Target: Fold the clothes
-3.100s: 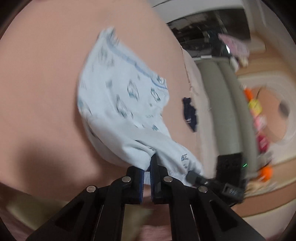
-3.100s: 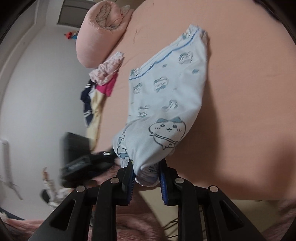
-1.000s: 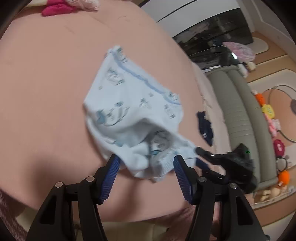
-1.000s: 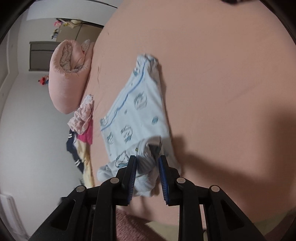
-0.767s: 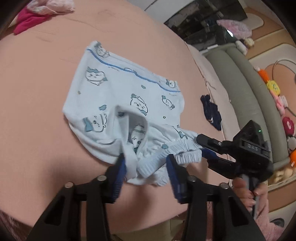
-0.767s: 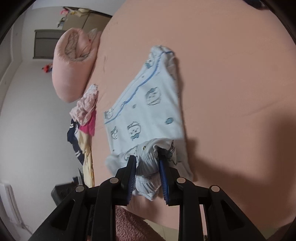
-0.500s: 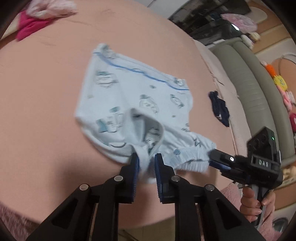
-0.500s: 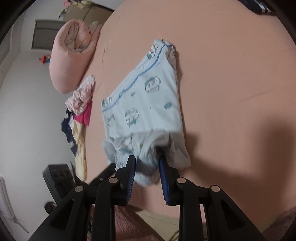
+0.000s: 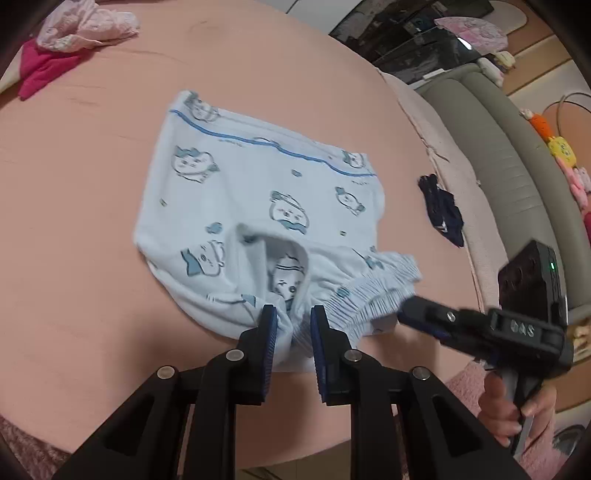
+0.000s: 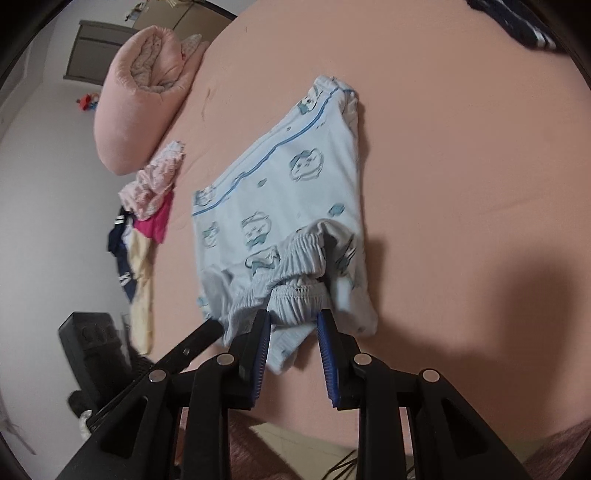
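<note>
Two grippers are seen in the left wrist view. The left gripper (image 9: 291, 321) is clamped on a bunched fold of the light blue printed shorts (image 9: 258, 206), which are spread on a peach bedsheet (image 9: 74, 221). At 3 o'clock the right gripper (image 9: 413, 314) is pinched on the elastic waistband, held by a hand (image 9: 517, 410). Pink clothes (image 9: 74, 33) are piled at 11 o'clock, a navy garment (image 9: 441, 214) lies near the bed's edge at 2 o'clock, and a grey-green sofa (image 9: 498, 147) stands beyond.

In the right wrist view, the right gripper (image 10: 293, 325) is closed on the gathered waistband of the shorts (image 10: 291, 192). A rolled pink quilt (image 10: 144, 85) is seen at 11 o'clock, mixed clothes (image 10: 147, 206) at 9 o'clock.
</note>
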Demonstrator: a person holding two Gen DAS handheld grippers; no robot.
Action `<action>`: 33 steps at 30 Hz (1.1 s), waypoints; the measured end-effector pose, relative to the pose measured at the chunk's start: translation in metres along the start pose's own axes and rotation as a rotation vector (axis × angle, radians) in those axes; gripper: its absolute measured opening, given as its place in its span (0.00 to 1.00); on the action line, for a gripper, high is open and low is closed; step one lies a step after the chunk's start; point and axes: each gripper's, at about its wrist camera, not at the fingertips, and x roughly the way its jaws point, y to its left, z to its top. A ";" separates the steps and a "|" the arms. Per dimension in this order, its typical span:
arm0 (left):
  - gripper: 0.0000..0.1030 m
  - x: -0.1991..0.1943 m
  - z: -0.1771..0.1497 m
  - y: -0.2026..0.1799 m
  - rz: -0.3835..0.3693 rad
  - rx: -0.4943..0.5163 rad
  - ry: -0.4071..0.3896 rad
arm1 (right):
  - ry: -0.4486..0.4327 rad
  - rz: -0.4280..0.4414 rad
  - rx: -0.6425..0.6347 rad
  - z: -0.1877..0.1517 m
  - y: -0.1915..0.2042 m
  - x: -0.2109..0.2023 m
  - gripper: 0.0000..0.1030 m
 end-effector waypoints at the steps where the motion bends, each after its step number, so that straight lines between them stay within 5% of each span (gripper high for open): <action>1: 0.16 0.000 -0.001 0.000 -0.004 0.007 0.003 | -0.009 -0.006 -0.005 0.001 0.000 -0.001 0.25; 7: 0.17 0.009 0.007 -0.016 -0.016 0.001 0.042 | -0.029 -0.033 -0.027 0.003 0.001 -0.008 0.25; 11: 0.57 0.007 0.010 -0.020 -0.047 -0.023 0.017 | -0.061 -0.071 -0.034 -0.001 -0.003 -0.021 0.25; 13: 0.56 0.009 0.010 -0.025 -0.022 0.019 0.007 | -0.081 -0.086 -0.029 -0.002 -0.007 -0.027 0.25; 15: 0.02 0.015 0.010 -0.032 0.035 0.087 0.011 | -0.080 -0.077 -0.027 -0.001 -0.010 -0.026 0.25; 24: 0.04 -0.015 0.003 -0.036 0.078 0.141 -0.038 | -0.030 -0.100 -0.079 -0.002 -0.002 -0.015 0.25; 31: 0.10 0.015 0.005 -0.030 0.047 0.072 0.070 | 0.023 -0.109 -0.146 -0.011 0.007 -0.006 0.25; 33: 0.24 0.022 0.007 -0.030 0.026 0.042 0.073 | 0.025 -0.125 -0.144 -0.010 0.006 -0.003 0.25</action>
